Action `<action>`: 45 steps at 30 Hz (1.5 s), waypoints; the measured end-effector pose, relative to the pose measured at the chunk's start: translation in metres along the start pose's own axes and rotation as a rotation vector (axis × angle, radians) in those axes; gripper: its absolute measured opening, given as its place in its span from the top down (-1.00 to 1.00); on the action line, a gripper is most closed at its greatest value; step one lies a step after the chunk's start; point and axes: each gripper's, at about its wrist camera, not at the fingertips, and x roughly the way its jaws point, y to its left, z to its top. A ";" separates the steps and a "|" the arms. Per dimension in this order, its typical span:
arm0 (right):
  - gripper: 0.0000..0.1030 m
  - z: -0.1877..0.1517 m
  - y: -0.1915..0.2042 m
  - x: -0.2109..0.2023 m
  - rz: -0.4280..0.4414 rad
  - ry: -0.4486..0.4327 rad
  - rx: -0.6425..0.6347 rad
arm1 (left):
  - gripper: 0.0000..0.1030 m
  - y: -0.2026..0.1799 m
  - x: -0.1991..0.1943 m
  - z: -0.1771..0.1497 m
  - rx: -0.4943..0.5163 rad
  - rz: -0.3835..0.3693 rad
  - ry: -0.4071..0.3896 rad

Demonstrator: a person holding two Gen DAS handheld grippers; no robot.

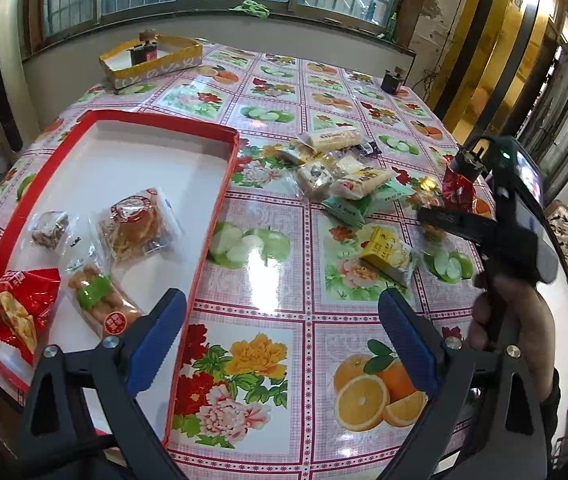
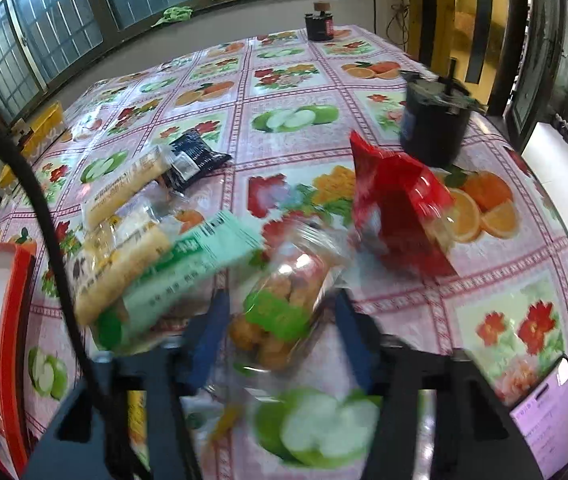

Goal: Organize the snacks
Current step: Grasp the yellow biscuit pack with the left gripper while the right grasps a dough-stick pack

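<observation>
A red box (image 1: 220, 200) with a white floor lies at the left of the table and holds several snack packs, among them a round pastry (image 1: 136, 226) and a green-banded pack (image 1: 98, 296). My left gripper (image 1: 282, 334) is open and empty, low over the table beside the box's right wall. A pile of loose snacks (image 1: 344, 176) lies mid-table. My right gripper (image 2: 280, 320) has its jaws around a clear pack of fried snacks with a green band (image 2: 280, 308); the view is blurred. A red pack (image 2: 400, 208) and a green pack (image 2: 188, 264) lie beside it.
A yellow carton (image 1: 152, 62) stands at the far left edge. A black motor-like cylinder (image 2: 434, 124) stands behind the red pack, a dark jar (image 2: 319, 24) at the far edge. A yellow pack (image 1: 388, 254) lies alone. A phone (image 2: 544, 412) lies at the right.
</observation>
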 end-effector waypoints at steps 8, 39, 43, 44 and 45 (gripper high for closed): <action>0.36 -0.031 -0.013 -0.020 0.189 0.028 -0.114 | -0.87 -0.039 0.023 0.009 0.100 -0.077 0.064; 0.38 -0.055 -0.011 -0.040 0.251 -0.061 -0.180 | 0.07 -0.060 0.083 0.005 0.155 0.028 0.123; 0.82 -0.058 -0.010 -0.047 0.290 -0.098 -0.195 | 0.07 -0.041 0.047 -0.001 0.074 -0.082 0.147; 0.82 -0.059 -0.010 -0.048 0.313 -0.088 -0.187 | 0.07 -0.031 0.030 0.001 0.042 -0.119 0.123; 0.82 -0.060 -0.009 -0.047 0.339 -0.071 -0.184 | 0.07 -0.024 0.016 0.002 0.025 -0.130 0.094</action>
